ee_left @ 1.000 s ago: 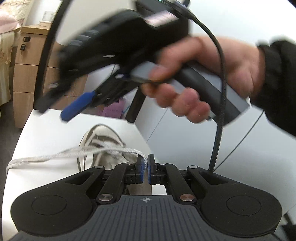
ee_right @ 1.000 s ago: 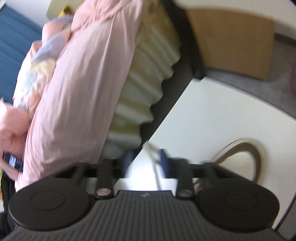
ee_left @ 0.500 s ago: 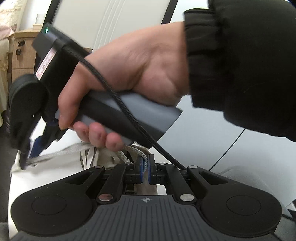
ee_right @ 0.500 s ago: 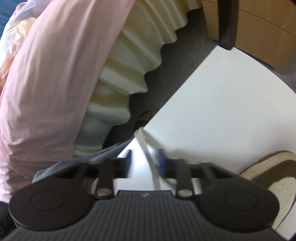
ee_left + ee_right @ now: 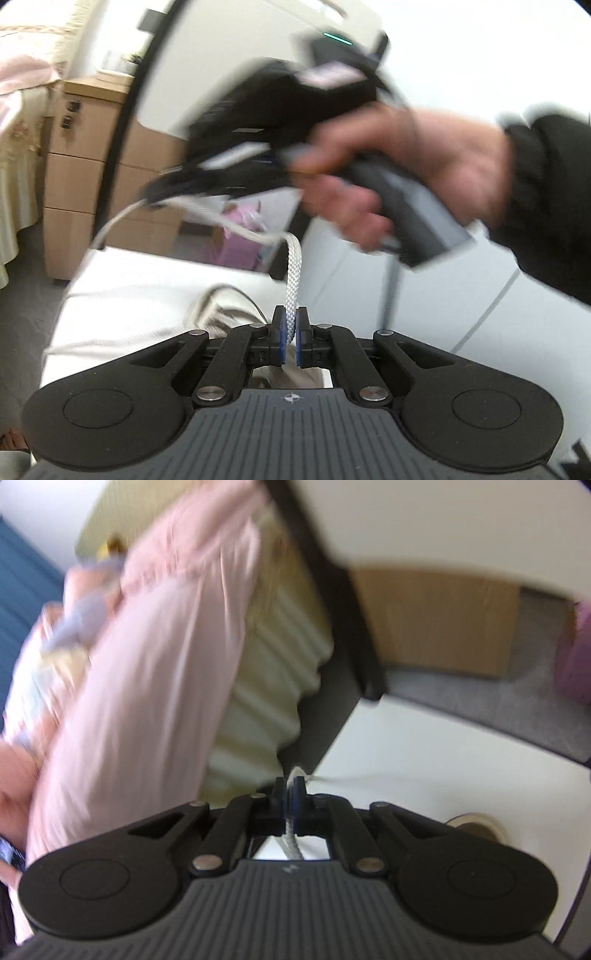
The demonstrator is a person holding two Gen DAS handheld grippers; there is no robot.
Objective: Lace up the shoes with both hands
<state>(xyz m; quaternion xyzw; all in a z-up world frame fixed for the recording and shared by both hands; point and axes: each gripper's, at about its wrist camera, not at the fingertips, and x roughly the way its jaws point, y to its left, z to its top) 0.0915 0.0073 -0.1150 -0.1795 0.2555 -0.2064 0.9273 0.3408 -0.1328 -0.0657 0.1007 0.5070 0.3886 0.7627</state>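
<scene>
Both pairs of jaws are closed down tight on the white braided shoelace point(image 5: 293, 280), as far as I can read it. On my left gripper point(image 5: 290, 334) the blue pads point(image 5: 282, 338) pinch the lace between them, and from there it rises straight up, bends over and runs away to the left toward my right gripper point(image 5: 155, 195), which shows blurred in the upper part of the left wrist view, gripped by a hand point(image 5: 402, 173) in a black sleeve point(image 5: 550, 192). From the right wrist camera I see that gripper point(image 5: 290, 794) clamped on the same lace point(image 5: 291, 834), one stretch passing down under the fingers and another trailing off to the right across the white table point(image 5: 424, 746). The shoe point(image 5: 225, 306), a pale sneaker, sits on the table just beyond my left gripper's fingertips, with a further strand of lace lying across the tabletop to its left; in the right wrist view only a rounded end of it point(image 5: 476, 825) peeks past the gripper body. Behind the table I can make out a wooden drawer cabinet point(image 5: 77, 177) and a bed with pink bedding point(image 5: 147, 664).
</scene>
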